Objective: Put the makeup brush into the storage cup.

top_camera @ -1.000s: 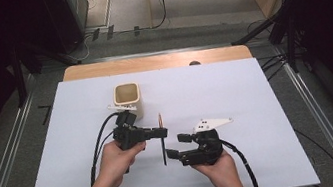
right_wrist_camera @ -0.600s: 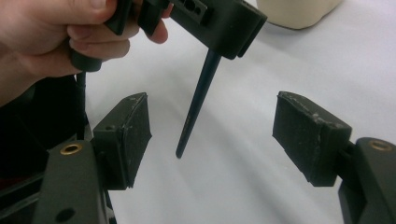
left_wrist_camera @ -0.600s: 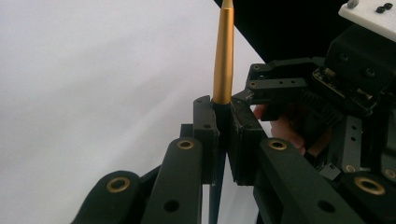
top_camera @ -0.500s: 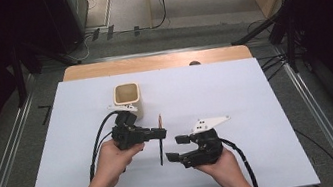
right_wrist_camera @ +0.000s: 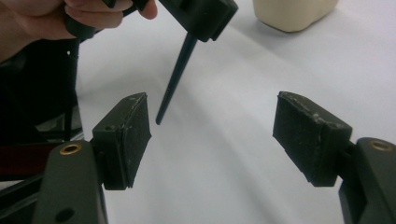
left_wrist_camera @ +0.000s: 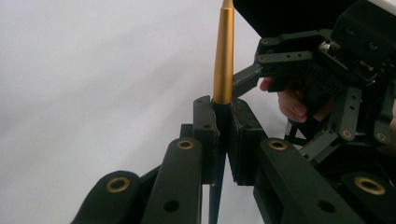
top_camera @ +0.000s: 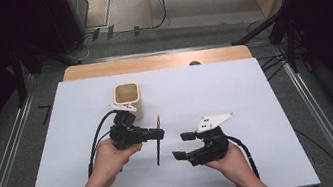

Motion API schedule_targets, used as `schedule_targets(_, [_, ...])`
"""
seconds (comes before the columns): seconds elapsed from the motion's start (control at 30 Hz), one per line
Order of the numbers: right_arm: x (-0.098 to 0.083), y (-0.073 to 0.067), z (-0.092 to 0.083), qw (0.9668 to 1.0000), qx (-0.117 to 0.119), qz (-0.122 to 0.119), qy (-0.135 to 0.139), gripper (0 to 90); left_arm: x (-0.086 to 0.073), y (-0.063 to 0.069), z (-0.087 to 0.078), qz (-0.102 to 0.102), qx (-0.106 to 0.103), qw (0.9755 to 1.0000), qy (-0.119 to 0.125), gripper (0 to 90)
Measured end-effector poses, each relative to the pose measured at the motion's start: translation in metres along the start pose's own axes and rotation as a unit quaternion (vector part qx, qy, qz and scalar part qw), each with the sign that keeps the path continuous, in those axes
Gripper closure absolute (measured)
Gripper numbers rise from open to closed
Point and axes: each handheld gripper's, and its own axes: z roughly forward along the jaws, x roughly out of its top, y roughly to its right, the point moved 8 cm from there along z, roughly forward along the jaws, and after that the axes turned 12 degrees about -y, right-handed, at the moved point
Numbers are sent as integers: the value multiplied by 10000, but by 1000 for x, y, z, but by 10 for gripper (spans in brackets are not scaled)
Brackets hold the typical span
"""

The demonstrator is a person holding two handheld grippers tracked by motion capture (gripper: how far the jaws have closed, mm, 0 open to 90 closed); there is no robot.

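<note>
The left gripper [top_camera: 160,134] is clamped tight on a slim brush [top_camera: 158,140], which we see held nearly upright above the white table cover [top_camera: 255,89], its gold ferrule end up and its dark pointed handle end down, clear of the surface. In the left gripper view the two pads meet the brush [left_wrist_camera: 223,60] just where the gold metal sleeve joins the dark handle, so the hold sits near the middle of its length. The right gripper [top_camera: 182,145] stands near it to the right, jaws wide apart and holding nothing; in the right gripper view the dark tip of the brush [right_wrist_camera: 175,79] hangs just above and beyond the left pad [right_wrist_camera: 128,133], not touching either pad. Behind the left hand [top_camera: 109,158], well clear of the brush, stands a cream square cup [top_camera: 128,99], open at the top. We judge the brush to be light, stiff and thin, with a smooth lacquered handle and a polished sleeve that could slip or twist between flat pads; a second hold is best taken on the dark handle below the present grip, squarely across its width, and the bristle end, which the pictures do not show clearly, should be spared any pinch. We can read no brand, label or writing on any of these things.
</note>
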Motion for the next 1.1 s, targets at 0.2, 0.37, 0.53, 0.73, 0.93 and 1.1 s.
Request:
schedule_targets(0.2, [-4,6,-7,9999,-77,-130,-51,277,0,0,-1,21,9,10000,-53,834])
schedule_targets(0.37, [-7,11,-13,9996,-182,-212,-77,276,0,0,-2,-11,9,10000,-41,834])
schedule_targets(0.53, [-11,18,-22,9989,-336,-291,-112,277,-1,-2,-2,-18,12,10000,-53,833])
schedule_targets(0.73, [-19,24,-32,9984,-434,-324,-150,276,-1,-2,-3,-24,27,10000,-55,833])
schedule_targets(0.93, [-25,30,-42,9979,-562,-305,-86,277,0,-4,-6,-31,41,10000,16,833])
schedule_targets(1.1, [-35,36,-50,9977,-620,-241,-82,277,0,-5,-9,-44,56,10000,61,833])
